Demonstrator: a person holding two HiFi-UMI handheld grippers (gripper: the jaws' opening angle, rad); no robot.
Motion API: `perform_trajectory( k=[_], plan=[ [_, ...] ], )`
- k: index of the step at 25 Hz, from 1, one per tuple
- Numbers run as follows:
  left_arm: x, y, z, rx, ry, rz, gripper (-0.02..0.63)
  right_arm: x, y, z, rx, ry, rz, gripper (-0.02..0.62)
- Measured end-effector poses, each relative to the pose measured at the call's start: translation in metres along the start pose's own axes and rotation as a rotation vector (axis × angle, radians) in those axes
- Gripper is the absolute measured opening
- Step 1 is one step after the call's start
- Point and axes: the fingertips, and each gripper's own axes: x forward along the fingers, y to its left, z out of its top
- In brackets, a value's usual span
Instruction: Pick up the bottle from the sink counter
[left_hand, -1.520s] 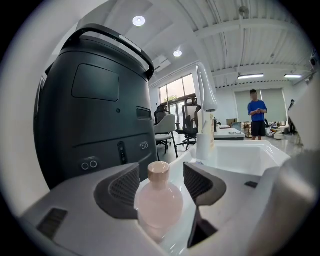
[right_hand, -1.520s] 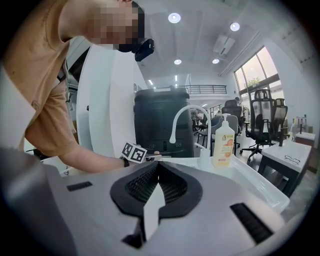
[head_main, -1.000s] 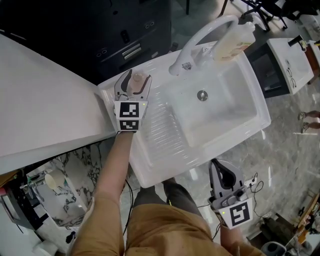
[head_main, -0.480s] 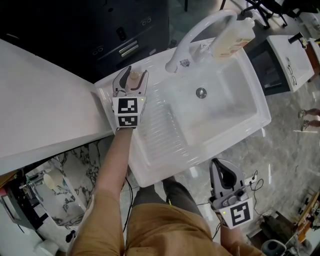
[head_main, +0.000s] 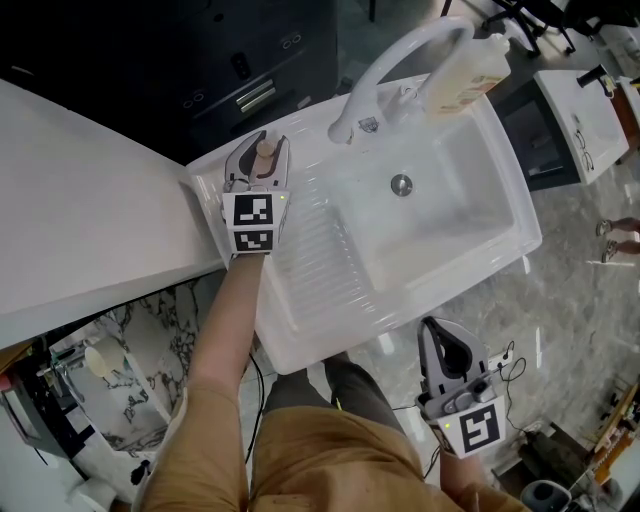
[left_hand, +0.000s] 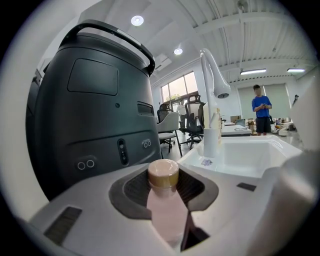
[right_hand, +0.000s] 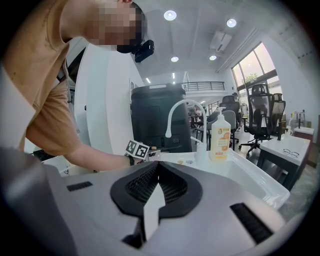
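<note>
While the left gripper (head_main: 263, 158) reached over the rear left corner of the white sink table (head_main: 300, 320), its fingers were closing around the bottle (head_main: 265, 150). The two fingers flanked the pale pink body closely, though a narrow dark gap remained on one side and the bottle was not yet clamped. It stood upright on the flat ledge beside the ribbed drainboard (head_main: 320, 250), its long axis vertical and its tan cap (left_hand: 163, 172) pointing straight up, just beyond the gripper's marker cube (head_main: 253, 226). Farther right, the arched white faucet (head_main: 385, 65) curved over the basin (head_main: 455, 215), with a yellow soap bottle (head_main: 465, 75) at the back rim. At far right, well apart from the sink, the right gripper (head_main: 438, 335) hung low beside the person's leg above the marbled floor (head_main: 580, 300), its fingers pressed together and holding nothing.
</note>
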Motion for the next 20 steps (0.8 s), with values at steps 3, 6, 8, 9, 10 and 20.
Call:
perform_trajectory(
  k=[3,6,8,9,10,20],
  plan=[
    [0.0,-0.0003,0.0,0.003,-0.001,0.002,0.129,-0.0007,-0.0006,-0.0002,0.001,-0.001,0.0,0.005],
    [-0.0006,-0.0004,0.0002,0.008,-0.007,0.002,0.129,-0.001,-0.0009,-0.0013,0.001,0.0,0.001,0.005],
    [-0.0006,-0.0002,0.001,0.008,-0.011,0.002,0.127,-0.0009,-0.0014,-0.0013,0.002,-0.001,0.0,0.005],
    [-0.0006,0.0,0.0012,0.008,-0.012,0.002,0.127,-0.001,-0.0015,-0.0014,0.002,-0.001,0.0,0.005],
    [-0.0007,0.0,0.0013,0.007,-0.013,0.003,0.127,-0.0012,-0.0017,-0.0018,0.003,0.0,-0.001,0.005],
    [0.0004,-0.0008,0.0001,0.023,-0.002,0.011,0.123,-0.0025,-0.0036,-0.0039,0.005,0.002,0.0,0.005]
  ],
)
